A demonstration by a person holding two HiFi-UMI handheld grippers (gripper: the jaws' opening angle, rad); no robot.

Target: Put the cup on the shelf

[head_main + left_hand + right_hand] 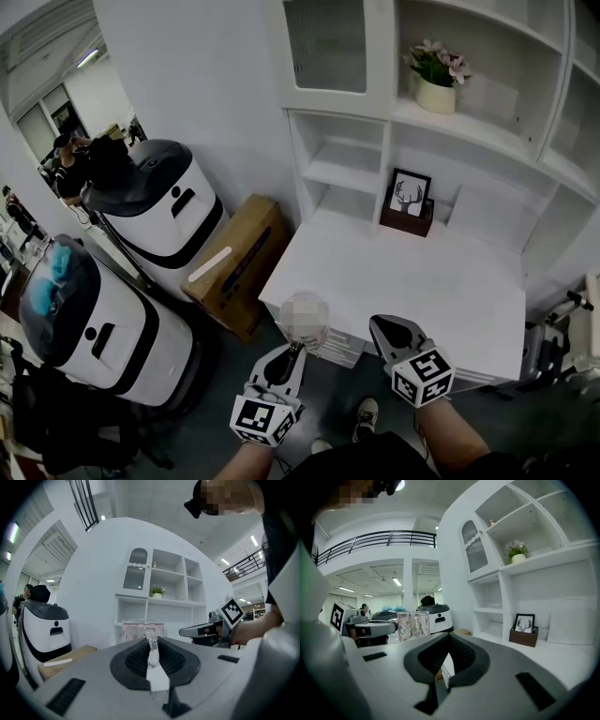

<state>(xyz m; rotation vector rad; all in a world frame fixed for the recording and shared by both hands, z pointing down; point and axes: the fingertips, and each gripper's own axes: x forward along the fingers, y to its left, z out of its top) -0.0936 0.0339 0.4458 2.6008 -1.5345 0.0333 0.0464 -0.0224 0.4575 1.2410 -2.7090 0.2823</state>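
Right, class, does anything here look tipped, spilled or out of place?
Nothing stands out. The cup hangs upright, rim pinched between the jaws of the left gripper. The potted plant and framed picture stand upright on the shelf unit.

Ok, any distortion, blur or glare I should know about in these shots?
Head view: fisheye bows the shelf unit; the cup looks hazy. Left gripper view: dark rounded corners, the cup rim near the lens is soft. Right gripper view: same vignette, cup fairly crisp.
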